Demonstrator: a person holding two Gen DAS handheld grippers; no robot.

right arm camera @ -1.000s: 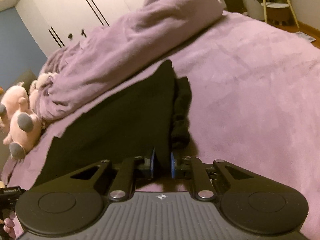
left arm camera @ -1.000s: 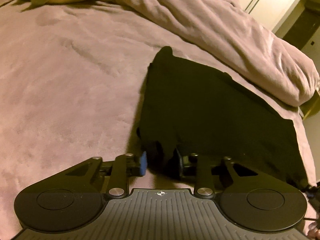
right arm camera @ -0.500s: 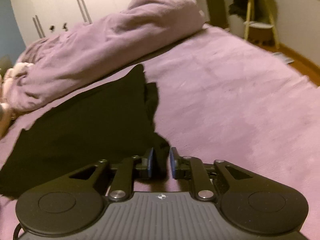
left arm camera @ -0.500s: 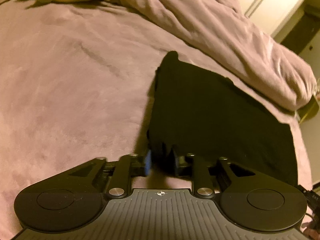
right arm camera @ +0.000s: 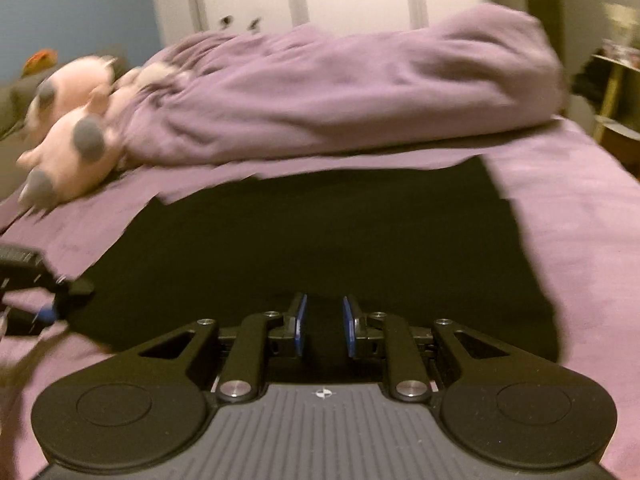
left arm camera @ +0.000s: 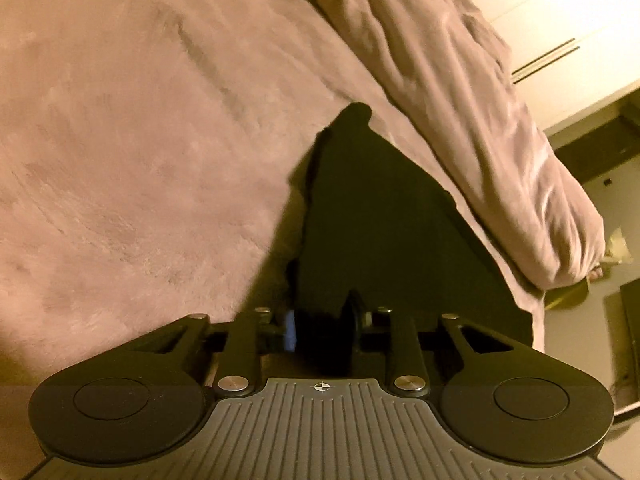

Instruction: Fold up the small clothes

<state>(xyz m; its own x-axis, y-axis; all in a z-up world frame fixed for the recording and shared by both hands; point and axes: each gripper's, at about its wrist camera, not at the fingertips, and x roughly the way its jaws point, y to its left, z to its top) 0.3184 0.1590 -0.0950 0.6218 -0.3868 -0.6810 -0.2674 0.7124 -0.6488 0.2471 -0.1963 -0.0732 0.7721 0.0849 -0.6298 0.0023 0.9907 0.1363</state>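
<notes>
Item: black garment (right arm camera: 320,248), small, dark, lying spread on the purple bed cover (left arm camera: 140,140) near the bed's front edge, just in front of the rolled purple duvet (right arm camera: 340,96). Its shape is partly lost in the dim light.

Left gripper (left arm camera: 322,330): jaws set narrow and closing, with a bunch of the black cloth between them at the garment's near corner; the cloth is taken to be pinched.

Right gripper (right arm camera: 323,326): jaws narrow, blue pads showing, with black cloth between them at the garment's near edge; a light hold is judged likely, though contact at the pads is not clear.

Also present: pink plush toy (right arm camera: 72,136) at the bed's far left, beside the duvet; white wardrobe doors (left arm camera: 560,24) beyond.

Step in hand, as judged: the near edge is to be carried over as a fold. Both corners are best lifted together and level, kept taut between the two holds, laid onto the far edge squarely, and let go only once the cloth lies flat.
</notes>
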